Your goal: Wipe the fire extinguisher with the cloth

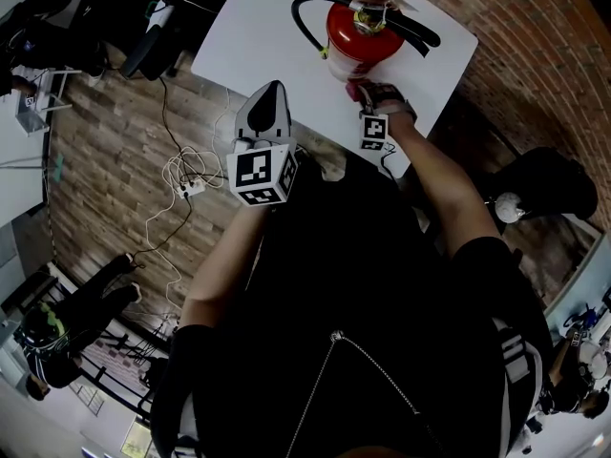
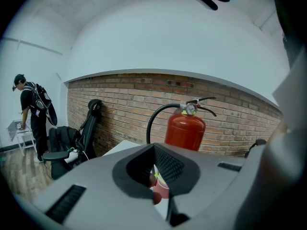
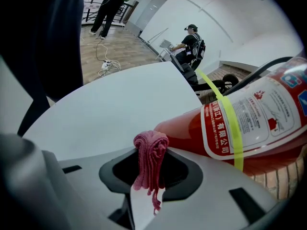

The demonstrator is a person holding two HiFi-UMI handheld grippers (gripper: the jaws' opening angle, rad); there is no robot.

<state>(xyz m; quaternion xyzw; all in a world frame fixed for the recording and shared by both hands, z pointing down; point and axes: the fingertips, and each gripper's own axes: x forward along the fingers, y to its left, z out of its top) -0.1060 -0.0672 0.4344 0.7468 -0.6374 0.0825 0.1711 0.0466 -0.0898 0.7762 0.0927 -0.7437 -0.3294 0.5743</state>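
A red fire extinguisher (image 1: 358,41) with a black hose stands upright on the white table (image 1: 258,36). My right gripper (image 1: 363,92) is at its near base, shut on a bunched pink cloth (image 1: 354,90). In the right gripper view the cloth (image 3: 150,152) pokes up between the jaws of my right gripper (image 3: 148,176), right beside the extinguisher's lower body (image 3: 240,123). My left gripper (image 1: 270,93) hovers by the table's near edge, left of the extinguisher and apart from it. Its jaws are together with nothing in them. In the left gripper view the extinguisher (image 2: 185,131) stands beyond my left gripper (image 2: 156,176).
A brick wall (image 1: 516,27) runs behind the table. A black chair with bags (image 2: 88,123) stands at the table's far left. Cables and a power strip (image 1: 186,175) lie on the wood floor. A person (image 2: 33,114) stands farther off by another desk.
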